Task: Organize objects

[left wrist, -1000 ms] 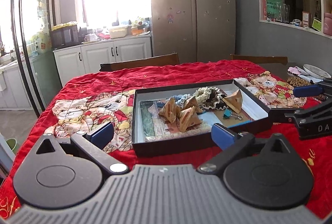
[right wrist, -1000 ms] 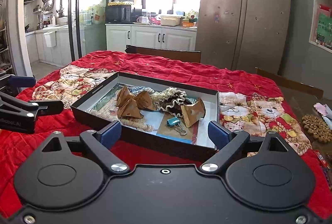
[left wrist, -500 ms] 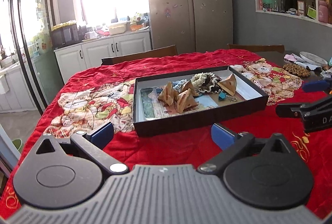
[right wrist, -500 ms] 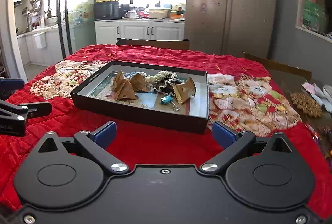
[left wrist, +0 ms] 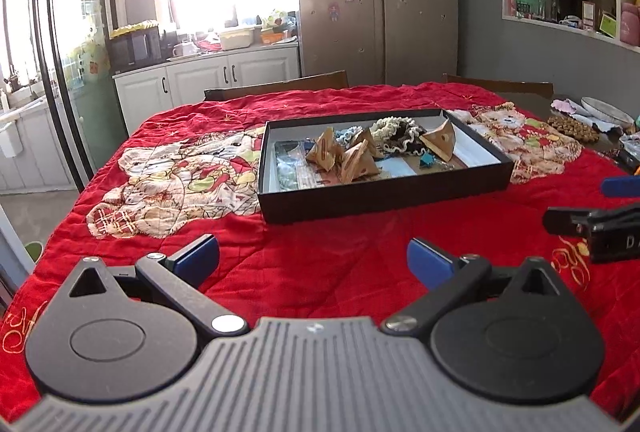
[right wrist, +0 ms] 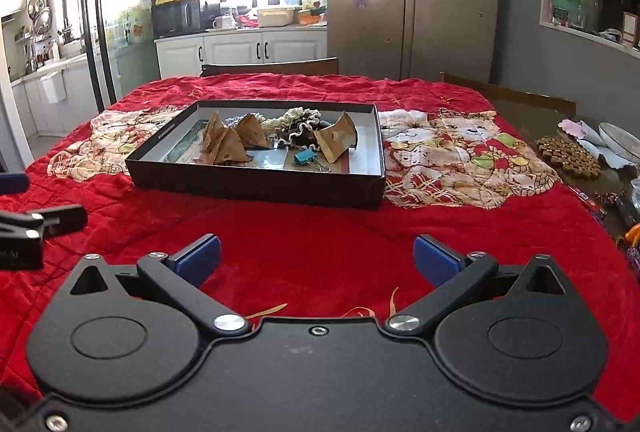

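Note:
A shallow black box [left wrist: 384, 199] [right wrist: 260, 185] lies on the red quilt. Inside it are brown folded-paper pyramids [left wrist: 358, 161] [right wrist: 228, 147], frilly scrunchies [left wrist: 400, 129] [right wrist: 296, 129] and a blue binder clip [left wrist: 428, 160] [right wrist: 306, 156]. My left gripper [left wrist: 314, 258] hangs open over bare quilt, well short of the box's front wall. My right gripper [right wrist: 317, 256] is also short of the box; its jaws are opening and nothing is between them. Each gripper shows at the edge of the other's view: the right gripper [left wrist: 600, 228], the left gripper [right wrist: 24, 228].
A cork trivet [right wrist: 568, 155], a white plate [right wrist: 620, 139] and small wrapped items [right wrist: 600, 197] sit on the table's uncovered right end. Wooden chair backs [right wrist: 272, 65] stand along the far side, with a fridge and kitchen counter behind them.
Both grippers have drawn back from the box, which now looks smaller and farther off. The right jaws have spread slightly wider. The box and its contents have not moved.

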Motion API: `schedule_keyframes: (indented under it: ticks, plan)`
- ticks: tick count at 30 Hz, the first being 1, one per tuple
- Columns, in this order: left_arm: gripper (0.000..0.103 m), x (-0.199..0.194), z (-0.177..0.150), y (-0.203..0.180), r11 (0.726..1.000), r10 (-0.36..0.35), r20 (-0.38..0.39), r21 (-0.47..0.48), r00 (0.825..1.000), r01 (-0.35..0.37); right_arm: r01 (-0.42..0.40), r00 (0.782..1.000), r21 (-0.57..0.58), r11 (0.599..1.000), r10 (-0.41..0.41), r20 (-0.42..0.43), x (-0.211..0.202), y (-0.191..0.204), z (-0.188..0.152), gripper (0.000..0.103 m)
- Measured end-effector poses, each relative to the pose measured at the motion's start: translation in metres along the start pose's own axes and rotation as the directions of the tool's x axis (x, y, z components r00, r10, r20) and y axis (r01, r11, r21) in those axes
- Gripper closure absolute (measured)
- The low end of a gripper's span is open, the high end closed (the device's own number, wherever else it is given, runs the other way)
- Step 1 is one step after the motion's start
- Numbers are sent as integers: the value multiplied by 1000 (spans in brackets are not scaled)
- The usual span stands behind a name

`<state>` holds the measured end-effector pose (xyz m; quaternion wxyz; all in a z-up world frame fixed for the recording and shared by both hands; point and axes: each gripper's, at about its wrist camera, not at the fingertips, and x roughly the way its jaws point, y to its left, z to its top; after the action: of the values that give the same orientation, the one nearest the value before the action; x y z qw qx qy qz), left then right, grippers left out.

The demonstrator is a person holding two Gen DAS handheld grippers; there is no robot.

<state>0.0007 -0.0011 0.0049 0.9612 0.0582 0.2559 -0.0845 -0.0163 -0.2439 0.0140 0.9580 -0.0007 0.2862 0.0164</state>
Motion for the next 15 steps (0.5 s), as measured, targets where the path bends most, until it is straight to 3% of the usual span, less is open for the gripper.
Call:
schedule_keyframes:
  ticks: [15]
  plan:
    - [0, 3, -11, -8, 1000, 0, -15, -11, 1000, 0, -6, 999, 18, 1000, 7, -32, 7, 2, -5, 0]
